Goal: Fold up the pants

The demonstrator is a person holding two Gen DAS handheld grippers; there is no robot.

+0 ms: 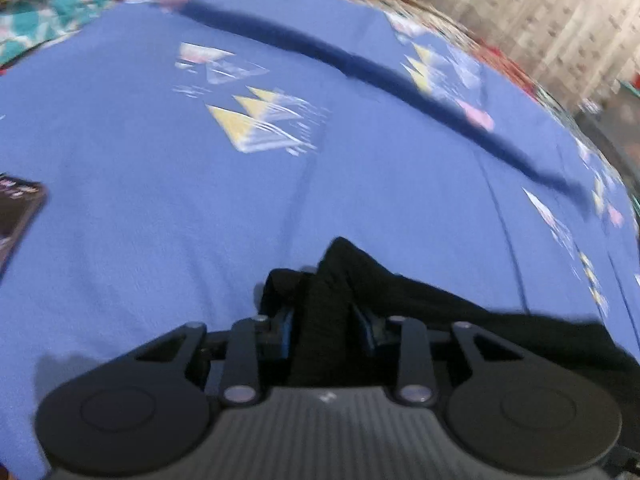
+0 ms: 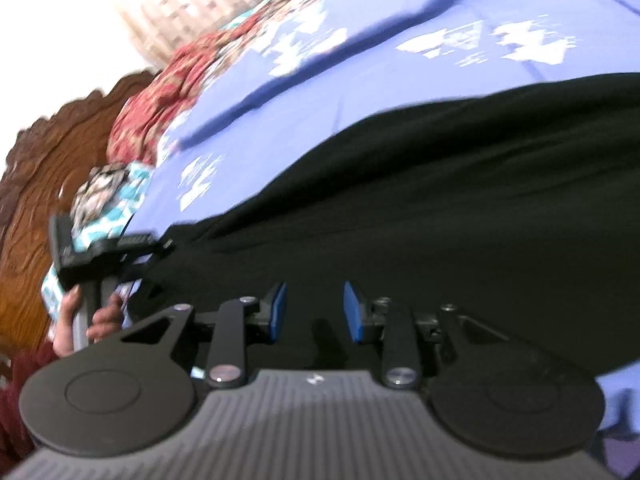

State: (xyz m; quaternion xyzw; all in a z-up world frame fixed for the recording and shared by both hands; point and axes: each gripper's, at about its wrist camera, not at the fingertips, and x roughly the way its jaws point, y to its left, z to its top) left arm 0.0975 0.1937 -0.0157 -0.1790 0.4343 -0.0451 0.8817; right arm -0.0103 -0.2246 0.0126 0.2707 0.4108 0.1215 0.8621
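The black pants lie spread across a blue bedsheet. My left gripper is shut on a bunched fold of the pants, which rises between its blue pads and trails off to the right. In the right wrist view that same left gripper shows at the far left end of the pants, held by a hand. My right gripper hovers over the middle of the pants. Its blue pads stand apart with their inner faces bare.
The sheet has yellow and white triangle prints. A dark phone-like object lies at the left edge. A red patterned blanket, a teal patterned cloth and a carved wooden headboard border the bed.
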